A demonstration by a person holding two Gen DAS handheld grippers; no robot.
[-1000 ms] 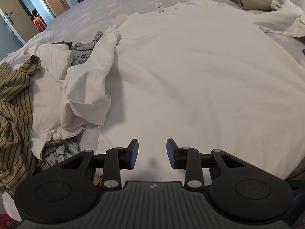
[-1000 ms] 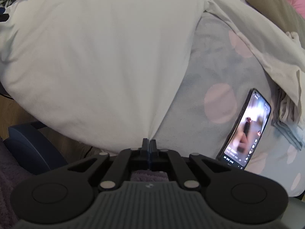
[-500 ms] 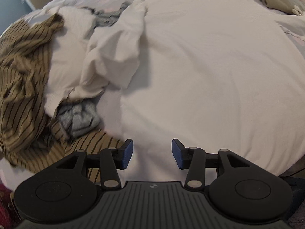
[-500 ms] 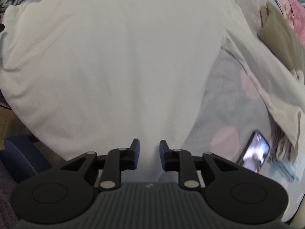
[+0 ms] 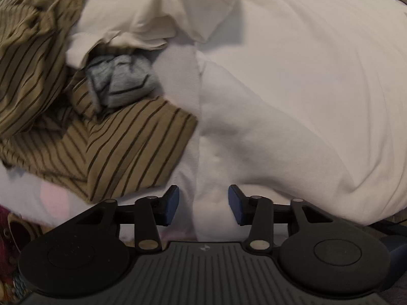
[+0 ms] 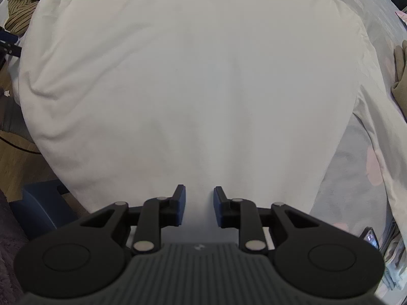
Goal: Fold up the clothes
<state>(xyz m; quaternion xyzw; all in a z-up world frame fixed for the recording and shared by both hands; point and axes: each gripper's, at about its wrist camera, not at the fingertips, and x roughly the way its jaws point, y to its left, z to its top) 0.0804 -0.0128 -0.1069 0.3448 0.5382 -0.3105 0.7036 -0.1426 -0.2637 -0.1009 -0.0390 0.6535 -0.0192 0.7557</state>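
A large white cotton T-shirt lies spread flat on the bed, filling nearly all of the space ahead of both tongs. The left tongs point steeply down at the shirt's side edge, near its hem corner; the blue pads stand partly apart after just closing a little, the white edge runs up between them, and neither pad presses on the cloth. The right tongs point straight down over the hem at the bed's near edge, the jaws partly apart and holding nothing, with white fabric showing in the gap.

Left of the left tongs, just beside the shirt's edge, lies an olive-brown garment with thin dark stripes, and on it a crumpled grey knitted piece. Beyond those sits a heap of rumpled white cloth.

To the right of the right tongs the pale grey bedcover with pink dots shows, and at the far lower right the corner of a dark phone with a lit screen. No writing or label can be read anywhere.
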